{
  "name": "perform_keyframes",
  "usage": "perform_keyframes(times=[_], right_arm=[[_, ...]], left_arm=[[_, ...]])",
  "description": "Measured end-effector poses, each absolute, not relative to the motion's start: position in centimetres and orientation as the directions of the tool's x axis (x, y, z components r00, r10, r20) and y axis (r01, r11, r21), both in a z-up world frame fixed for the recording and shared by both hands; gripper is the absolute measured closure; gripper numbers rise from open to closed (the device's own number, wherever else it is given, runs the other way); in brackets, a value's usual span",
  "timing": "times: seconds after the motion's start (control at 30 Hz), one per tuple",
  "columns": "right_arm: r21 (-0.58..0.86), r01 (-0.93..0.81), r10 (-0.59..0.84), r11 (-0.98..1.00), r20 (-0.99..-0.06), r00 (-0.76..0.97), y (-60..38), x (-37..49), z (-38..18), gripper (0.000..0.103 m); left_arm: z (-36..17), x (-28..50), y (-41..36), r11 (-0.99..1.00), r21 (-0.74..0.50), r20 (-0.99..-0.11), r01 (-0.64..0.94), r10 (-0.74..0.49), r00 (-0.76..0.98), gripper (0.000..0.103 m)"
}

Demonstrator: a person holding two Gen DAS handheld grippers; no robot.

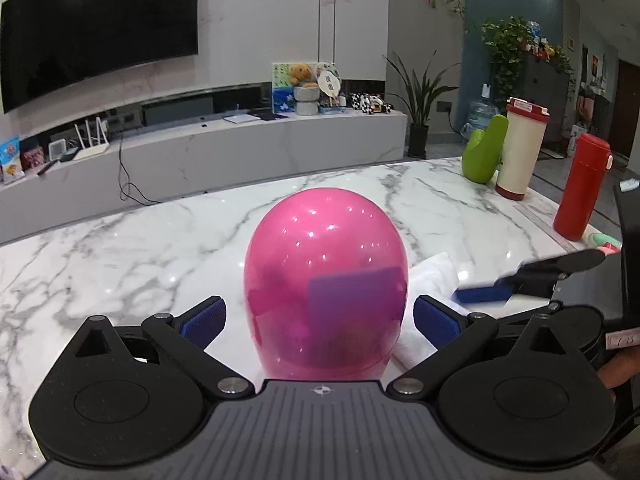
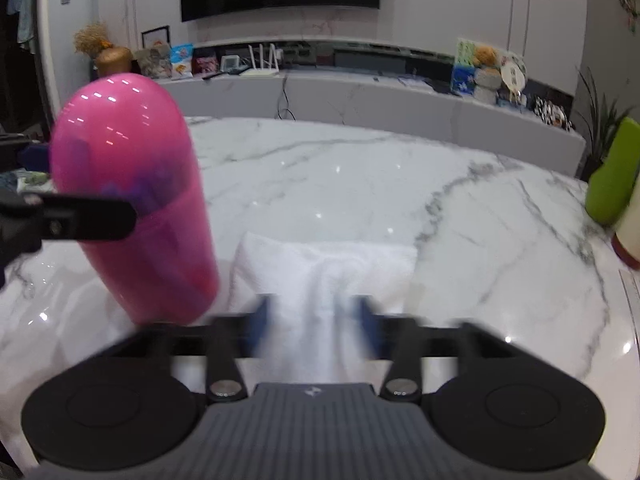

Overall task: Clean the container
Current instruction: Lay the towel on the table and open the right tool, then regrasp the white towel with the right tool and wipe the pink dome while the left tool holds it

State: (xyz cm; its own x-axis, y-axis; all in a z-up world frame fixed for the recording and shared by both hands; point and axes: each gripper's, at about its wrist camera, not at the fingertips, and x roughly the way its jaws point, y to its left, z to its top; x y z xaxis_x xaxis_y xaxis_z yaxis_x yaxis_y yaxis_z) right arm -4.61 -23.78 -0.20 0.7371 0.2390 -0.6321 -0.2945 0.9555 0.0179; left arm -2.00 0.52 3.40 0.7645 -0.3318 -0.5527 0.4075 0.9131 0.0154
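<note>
Beside pink container (image 1: 326,280), white towel (image 2: 320,268)

Your pink container (image 1: 326,280) looks like glossy, see-thru plastic w/ sharp glints. Counter (image 1: 160,248) is polished marble, v. shiny. White cloth (image 2: 324,268) is soft, matt terry. Your fingers (image 1: 203,322) have blue ribbed pads, matt black arms.

A red bottle (image 1: 582,186), cream tumbler (image 1: 521,150) and green vessel (image 1: 484,150) stand on the marble table (image 1: 120,248).
</note>
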Motion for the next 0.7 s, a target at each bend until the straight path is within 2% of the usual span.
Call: perform_keyframes(times=[0.27, 0.3, 0.33, 0.43, 0.57, 0.7], right_arm=[[-0.030, -0.311, 0.215, 0.950, -0.660, 0.720, -22.6, -4.3, -1.9, 0.035], [-0.040, -0.315, 0.213, 0.948, -0.657, 0.723, -22.6, -4.4, -2.0, 0.039], [-0.048, -0.311, 0.204, 0.949, -0.658, 0.725, -22.6, -4.2, -2.0, 0.054], [-0.071, -0.296, 0.177, 0.953, -0.660, 0.730, -22.8, -3.6, -1.8, 0.085], [0.021, -0.262, 0.212, 0.965, -0.654, 0.726, -24.5, -2.9, -0.9, 0.091], [0.210, -0.221, 0.302, 0.952, -0.551, 0.778, -26.5, -2.9, 2.2, 0.091]], left_arm=[[3.7, -2.6, 1.4, 0.923, -0.052, -0.523, 0.381, -0.350, 0.777, 0.005], [3.8, -2.7, 1.4, 0.922, -0.057, -0.520, 0.382, -0.354, 0.777, 0.006], [3.8, -2.7, 1.4, 0.922, -0.057, -0.519, 0.382, -0.354, 0.778, 0.008], [3.8, -2.6, 1.3, 0.922, -0.056, -0.524, 0.382, -0.353, 0.775, 0.011], [3.7, -2.6, 1.1, 0.918, -0.043, -0.534, 0.395, -0.356, 0.767, 0.017], [3.5, -2.5, 1.0, 0.913, -0.043, -0.549, 0.405, -0.360, 0.754, 0.019]])
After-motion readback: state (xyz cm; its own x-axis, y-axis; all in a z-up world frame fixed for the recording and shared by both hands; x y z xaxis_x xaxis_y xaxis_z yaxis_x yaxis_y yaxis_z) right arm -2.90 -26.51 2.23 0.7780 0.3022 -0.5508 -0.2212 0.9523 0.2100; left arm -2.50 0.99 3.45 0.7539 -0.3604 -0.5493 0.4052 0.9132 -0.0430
